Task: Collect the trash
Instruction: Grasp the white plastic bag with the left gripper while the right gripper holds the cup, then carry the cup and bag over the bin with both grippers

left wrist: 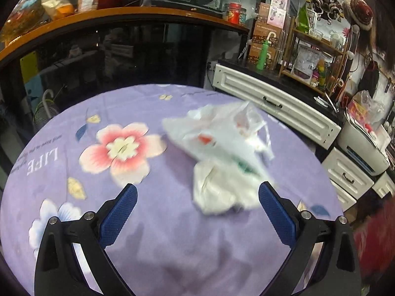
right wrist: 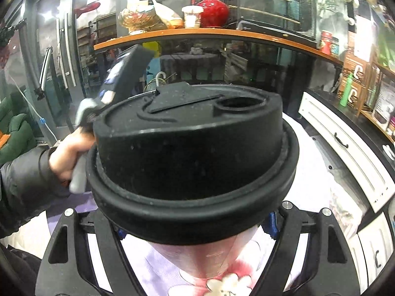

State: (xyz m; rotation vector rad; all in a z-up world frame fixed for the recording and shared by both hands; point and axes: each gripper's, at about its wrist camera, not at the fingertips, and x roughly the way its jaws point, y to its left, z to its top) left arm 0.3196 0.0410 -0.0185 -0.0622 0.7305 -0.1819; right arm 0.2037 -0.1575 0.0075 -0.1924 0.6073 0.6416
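On the purple flowered tablecloth [left wrist: 172, 234] lies a white plastic bag [left wrist: 217, 135] holding scraps, with a crumpled white tissue [left wrist: 217, 192] just in front of it. My left gripper [left wrist: 198, 197] hovers over the cloth, open, blue pads [left wrist: 121, 212] wide apart. The tissue sits between the fingertips, close to the right one and untouched. My right gripper [right wrist: 195, 229] is shut on a takeaway cup [right wrist: 209, 254] with a black lid [right wrist: 192, 148]. The lid fills most of the right wrist view and hides the table beyond.
A person's hand [right wrist: 66, 155] in a dark sleeve grips the other gripper's handle at the left. White drawers [left wrist: 271, 103] and cluttered shelves [left wrist: 316, 56] stand right of the table. A dark glass counter with an orange top [left wrist: 123, 14] rises behind it.
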